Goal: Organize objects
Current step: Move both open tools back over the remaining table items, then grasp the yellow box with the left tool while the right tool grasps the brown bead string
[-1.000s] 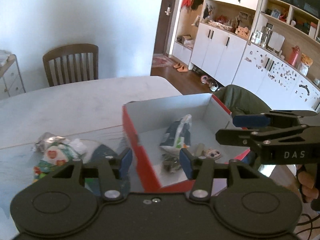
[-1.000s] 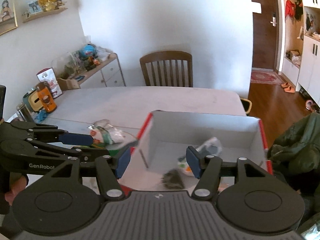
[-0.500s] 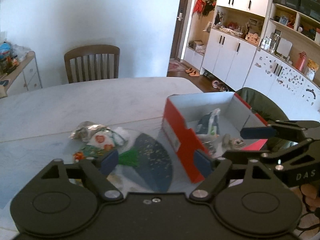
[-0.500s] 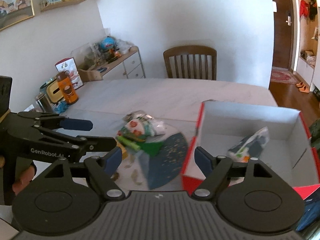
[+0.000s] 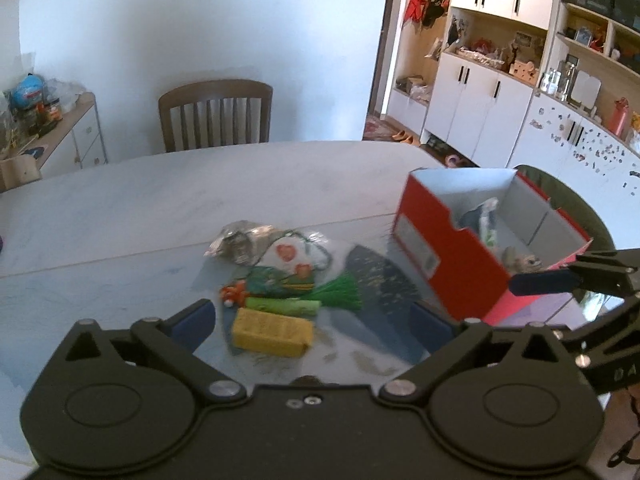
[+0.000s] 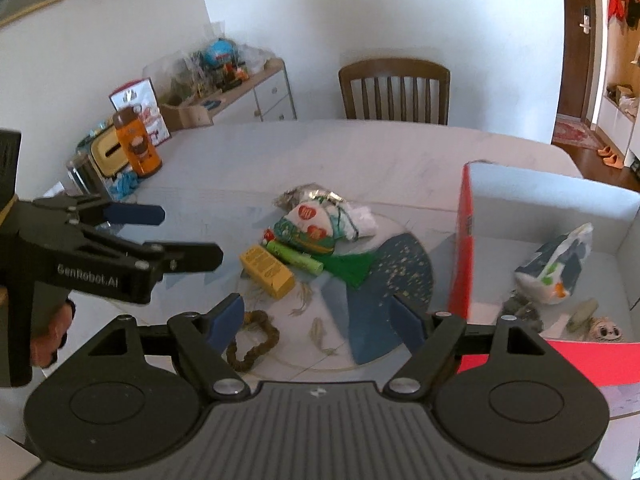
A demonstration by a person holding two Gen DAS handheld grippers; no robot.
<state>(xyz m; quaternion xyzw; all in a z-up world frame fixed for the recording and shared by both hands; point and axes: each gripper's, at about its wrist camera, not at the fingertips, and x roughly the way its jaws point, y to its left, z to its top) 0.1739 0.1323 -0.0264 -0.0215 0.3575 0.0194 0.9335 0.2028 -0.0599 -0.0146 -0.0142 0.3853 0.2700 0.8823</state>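
Note:
A pile of small items lies mid-table: a yellow box [image 5: 271,333] [image 6: 267,271], a green tube [image 5: 282,306] [image 6: 295,257], a green tassel [image 5: 340,291], snack packets [image 5: 290,257] [image 6: 311,224] and a brown rope ring [image 6: 252,340]. A red box [image 5: 448,264] [image 6: 464,248] with a white inside stands to the right and holds a blue-white packet [image 6: 556,264] and small bits. My left gripper [image 5: 316,322] hovers open just before the yellow box. My right gripper [image 6: 320,320] hangs open over a dark blue disc [image 6: 384,296], nothing between its fingers.
A wooden chair [image 5: 216,116] stands at the table's far side. An orange jar [image 6: 136,146] and clutter sit at the table's left end. White cabinets [image 5: 480,116] line the right wall. A green garment [image 5: 580,204] lies behind the red box.
Both grippers have swung left, away from the red box, to face the pile of items, and both have opened wider. Nothing was picked up.

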